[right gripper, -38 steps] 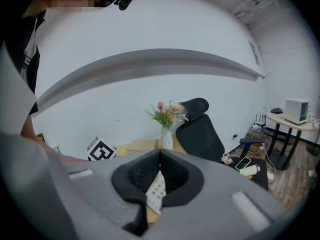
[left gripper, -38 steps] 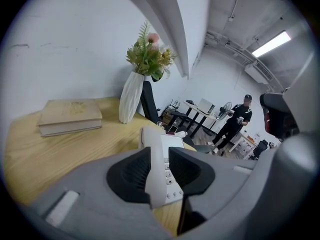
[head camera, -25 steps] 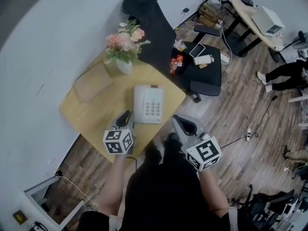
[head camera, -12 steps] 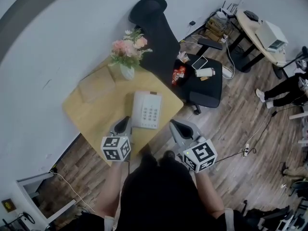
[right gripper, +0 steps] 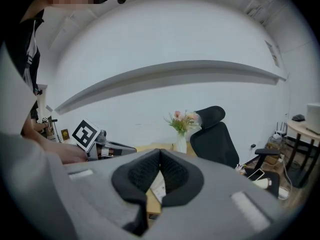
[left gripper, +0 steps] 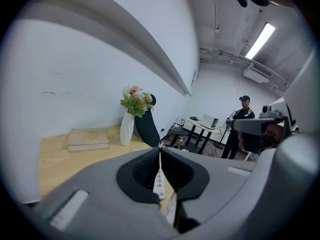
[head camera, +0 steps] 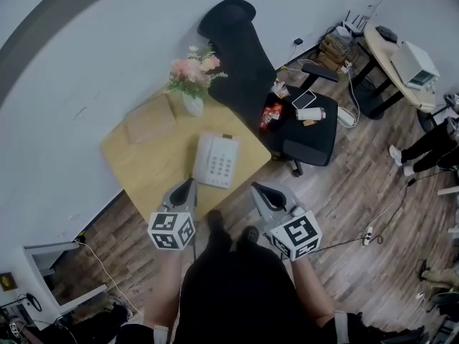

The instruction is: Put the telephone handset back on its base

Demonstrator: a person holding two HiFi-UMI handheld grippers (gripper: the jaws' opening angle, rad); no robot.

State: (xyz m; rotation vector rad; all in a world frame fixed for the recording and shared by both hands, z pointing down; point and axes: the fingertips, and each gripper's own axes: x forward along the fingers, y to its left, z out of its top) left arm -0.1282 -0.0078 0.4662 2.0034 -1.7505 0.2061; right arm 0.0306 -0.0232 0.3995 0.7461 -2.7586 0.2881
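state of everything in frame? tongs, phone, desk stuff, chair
Left tongs: shut, just closed, nothing between.
Right tongs: shut, empty.
Handset: looks seated on the phone.
Phone: lying flat, untouched.
Vase: upright, flowers in it.
Book: closed, lying flat.
Chair: no one seated.

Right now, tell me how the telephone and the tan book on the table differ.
The telephone is white and has a keypad on top; the tan book has no buttons. The telephone lies near the near edge of the table; the tan book lies farther back by the wall, beside the vase of flowers. The telephone looks narrower than the tan book. Both lie flat on the table.
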